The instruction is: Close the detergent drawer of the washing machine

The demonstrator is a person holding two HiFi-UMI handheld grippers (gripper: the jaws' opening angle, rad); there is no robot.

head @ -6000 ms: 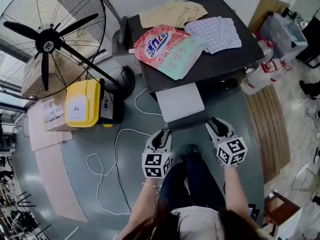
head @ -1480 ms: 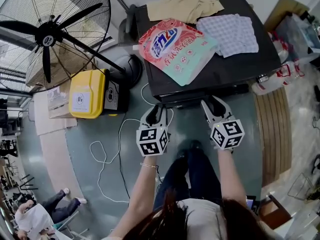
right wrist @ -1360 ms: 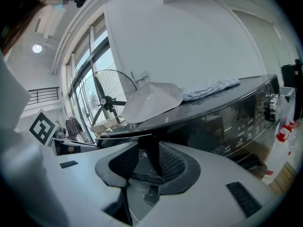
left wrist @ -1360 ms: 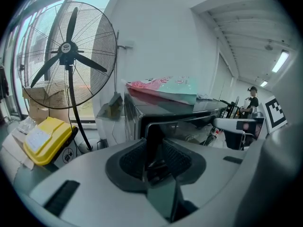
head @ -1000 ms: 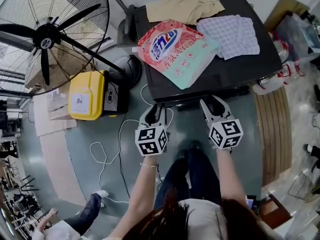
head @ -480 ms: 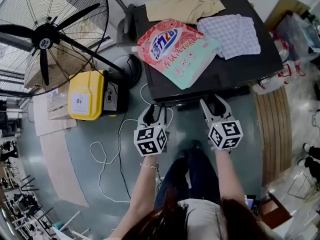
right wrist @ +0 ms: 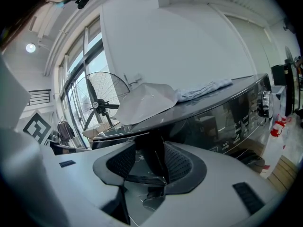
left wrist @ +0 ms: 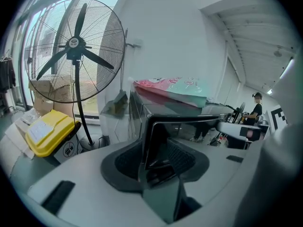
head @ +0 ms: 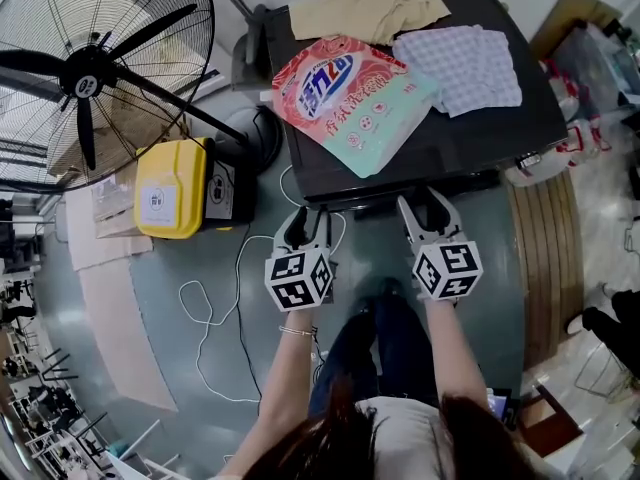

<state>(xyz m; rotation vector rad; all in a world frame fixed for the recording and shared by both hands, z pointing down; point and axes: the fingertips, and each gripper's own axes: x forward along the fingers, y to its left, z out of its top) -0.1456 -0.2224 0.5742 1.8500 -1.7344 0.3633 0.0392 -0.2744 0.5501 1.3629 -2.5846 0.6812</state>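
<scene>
The black washing machine [head: 450, 138] shows from above, its detergent drawer pushed in flush with the front edge [head: 372, 206]. My left gripper [head: 305, 230] is at the machine's front left corner; its jaws stand wide and are closing slightly. In the left gripper view the dark corner of the front panel [left wrist: 163, 126] sits between the pads of the left gripper [left wrist: 163, 148], and they do not press on it. My right gripper [head: 428, 210] is open at the front edge, further right. In the right gripper view the machine's top lip [right wrist: 199, 122] lies just past the right gripper [right wrist: 149, 162].
On the lid lie a pink and green detergent bag [head: 350, 93], a beige cloth [head: 365, 8] and a checked cloth [head: 460, 53]. A big floor fan [head: 95, 68] and a yellow box [head: 165, 203] stand to the left. A white cable [head: 225, 308] loops over the floor.
The drawer that stuck out six seconds ago is now in. Over the last second both grippers' jaws spread wider; both hands stayed at the machine's front.
</scene>
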